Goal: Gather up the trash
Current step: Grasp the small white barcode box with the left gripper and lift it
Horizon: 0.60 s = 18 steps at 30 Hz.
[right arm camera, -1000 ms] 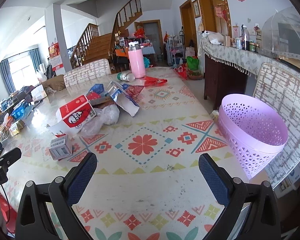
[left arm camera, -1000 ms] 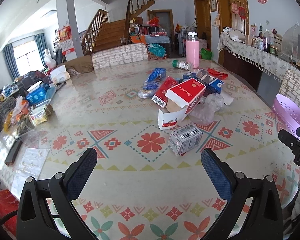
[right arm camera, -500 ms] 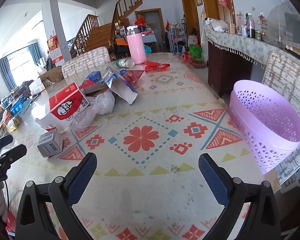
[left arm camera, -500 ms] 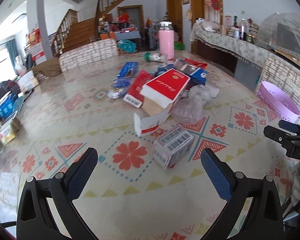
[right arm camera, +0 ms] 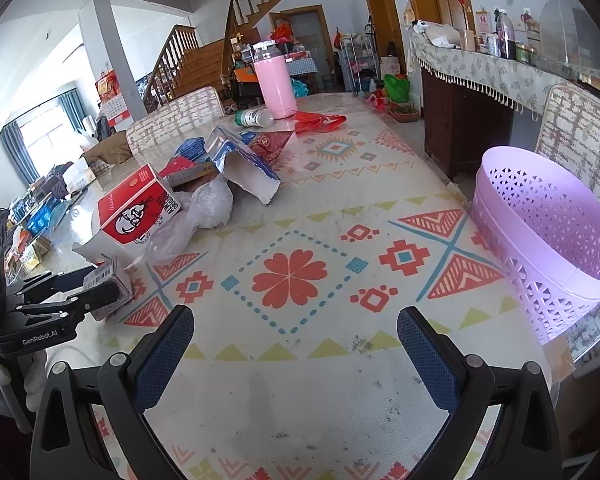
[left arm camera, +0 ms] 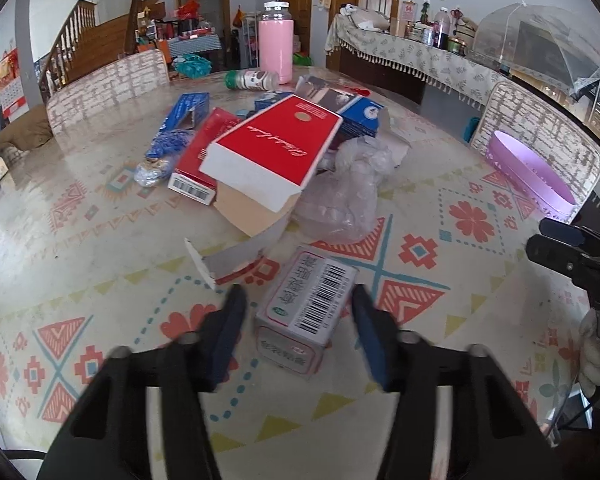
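Note:
A small grey medicine box (left arm camera: pixel 308 312) with a barcode lies on the patterned tablecloth, nearest of the trash pile. My left gripper (left arm camera: pixel 299 292) straddles it with its jaws closing; a sliver of cloth still shows between the left pad and the box. The right wrist view shows the same box (right arm camera: pixel 114 276) between the left gripper's fingers (right arm camera: pixel 100 294). Behind it lie a red-and-white carton (left arm camera: pixel 272 152), a clear plastic bag (left arm camera: pixel 348 200) and other wrappers. My right gripper (right arm camera: pixel 296 314) hangs open and empty over the cloth, left of the lilac basket (right arm camera: pixel 500 200).
A pink flask (left arm camera: pixel 276 48) and a lying bottle (left arm camera: pixel 252 79) stand at the table's far end. The lilac basket (left arm camera: pixel 516 168) sits at the right table edge by a chair (right arm camera: pixel 580 128). A sideboard (right arm camera: pixel 468 120) runs along the right wall.
My left gripper moved forward and down onto the grey box, and its wide-open jaws swung in around it. The right gripper has barely moved since half a second ago.

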Available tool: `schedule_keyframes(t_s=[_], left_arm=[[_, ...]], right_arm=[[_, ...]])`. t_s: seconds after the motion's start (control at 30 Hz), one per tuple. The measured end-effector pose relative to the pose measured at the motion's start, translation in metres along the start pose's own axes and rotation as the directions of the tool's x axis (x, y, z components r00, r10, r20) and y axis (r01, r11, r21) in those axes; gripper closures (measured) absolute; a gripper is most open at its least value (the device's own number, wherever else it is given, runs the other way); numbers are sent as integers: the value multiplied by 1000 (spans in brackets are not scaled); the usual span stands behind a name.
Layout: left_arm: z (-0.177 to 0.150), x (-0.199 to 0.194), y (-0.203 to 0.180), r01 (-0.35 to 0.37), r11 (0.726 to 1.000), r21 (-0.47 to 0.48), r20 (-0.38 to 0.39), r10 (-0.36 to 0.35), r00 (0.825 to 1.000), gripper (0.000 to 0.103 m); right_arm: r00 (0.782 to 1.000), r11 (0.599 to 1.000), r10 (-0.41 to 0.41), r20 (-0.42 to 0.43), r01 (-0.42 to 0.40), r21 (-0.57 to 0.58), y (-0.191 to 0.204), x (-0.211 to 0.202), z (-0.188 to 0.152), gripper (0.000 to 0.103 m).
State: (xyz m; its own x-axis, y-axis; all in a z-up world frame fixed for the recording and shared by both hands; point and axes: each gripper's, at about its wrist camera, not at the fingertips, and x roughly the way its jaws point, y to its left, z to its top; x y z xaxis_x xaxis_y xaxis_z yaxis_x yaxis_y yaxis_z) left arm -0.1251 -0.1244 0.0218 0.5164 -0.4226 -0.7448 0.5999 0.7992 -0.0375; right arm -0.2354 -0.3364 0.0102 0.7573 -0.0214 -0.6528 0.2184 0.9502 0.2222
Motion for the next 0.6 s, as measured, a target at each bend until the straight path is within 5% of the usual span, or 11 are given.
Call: schedule_keyframes(t_s=[0.37, 0.6], left_arm=[[-15, -47, 15, -7, 990, -141, 67, 16, 998, 70], [-28, -79, 38, -108, 977, -184, 118, 131, 984, 70]], right_arm=[[1000, 999, -2, -23, 1, -50, 16, 6, 9, 0], [980, 979, 186, -68, -191, -74, 69, 22, 46, 0]])
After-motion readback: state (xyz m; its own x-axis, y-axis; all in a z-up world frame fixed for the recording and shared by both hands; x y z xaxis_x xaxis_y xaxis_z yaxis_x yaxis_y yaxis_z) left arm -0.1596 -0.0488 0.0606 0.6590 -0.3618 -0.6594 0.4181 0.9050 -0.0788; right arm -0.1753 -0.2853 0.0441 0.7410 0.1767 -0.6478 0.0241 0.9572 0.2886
